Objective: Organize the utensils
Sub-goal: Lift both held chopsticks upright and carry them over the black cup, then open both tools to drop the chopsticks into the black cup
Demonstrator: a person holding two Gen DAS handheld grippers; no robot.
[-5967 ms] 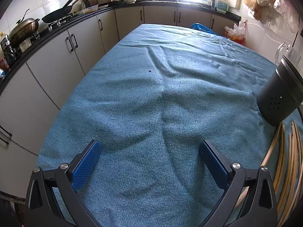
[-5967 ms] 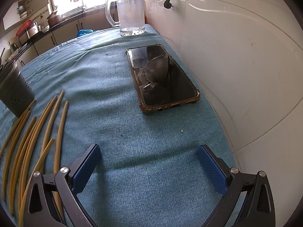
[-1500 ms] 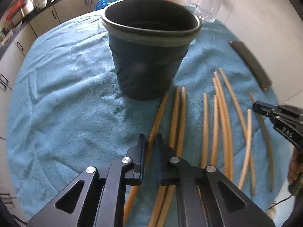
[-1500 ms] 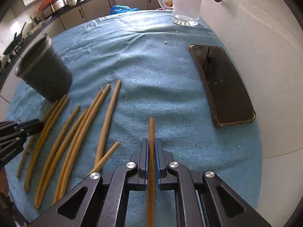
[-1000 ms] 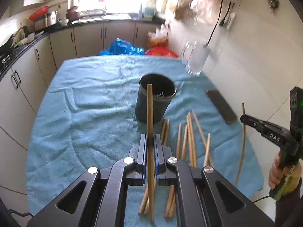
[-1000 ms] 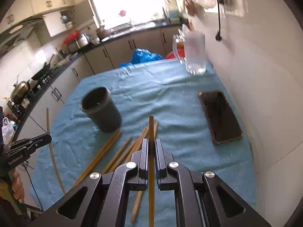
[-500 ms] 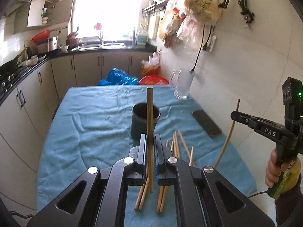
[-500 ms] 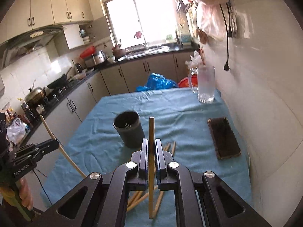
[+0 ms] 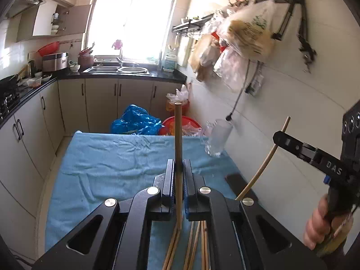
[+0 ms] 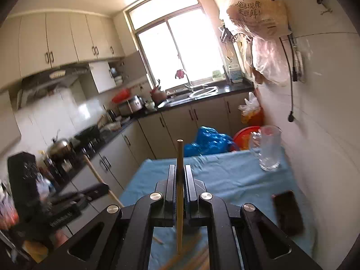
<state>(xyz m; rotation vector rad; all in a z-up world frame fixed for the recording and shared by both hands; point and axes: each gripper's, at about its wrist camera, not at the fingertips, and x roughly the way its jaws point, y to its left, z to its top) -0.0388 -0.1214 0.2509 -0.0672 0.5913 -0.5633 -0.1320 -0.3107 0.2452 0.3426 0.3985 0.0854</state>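
My left gripper [image 9: 178, 165] is shut on a wooden chopstick [image 9: 177, 135] that stands upright between its blue pads, high above the blue cloth [image 9: 108, 162]. My right gripper [image 10: 179, 171] is shut on a second chopstick [image 10: 179, 157], also upright. Each gripper shows in the other's view: the right one [image 9: 281, 137] at the right edge with its chopstick [image 9: 265, 164], the left one [image 10: 99, 189] blurred at lower left with its chopstick [image 10: 96, 173]. Several loose chopsticks [image 9: 195, 243] lie on the cloth below. The dark utensil holder is hidden behind the grippers.
A glass mug [image 10: 268, 150] stands at the table's far right and a phone [image 10: 286, 211] lies by the wall. Cabinets [image 9: 31, 135] and a stove with pans [image 10: 60, 146] line the left. Bags [image 9: 243, 38] hang on the right wall. A blue bag [image 9: 135, 121] lies beyond the table.
Both grippers have risen and tilted up with their chopsticks still held. The table and holder have dropped low in the views; the holder is now hidden behind the grippers.
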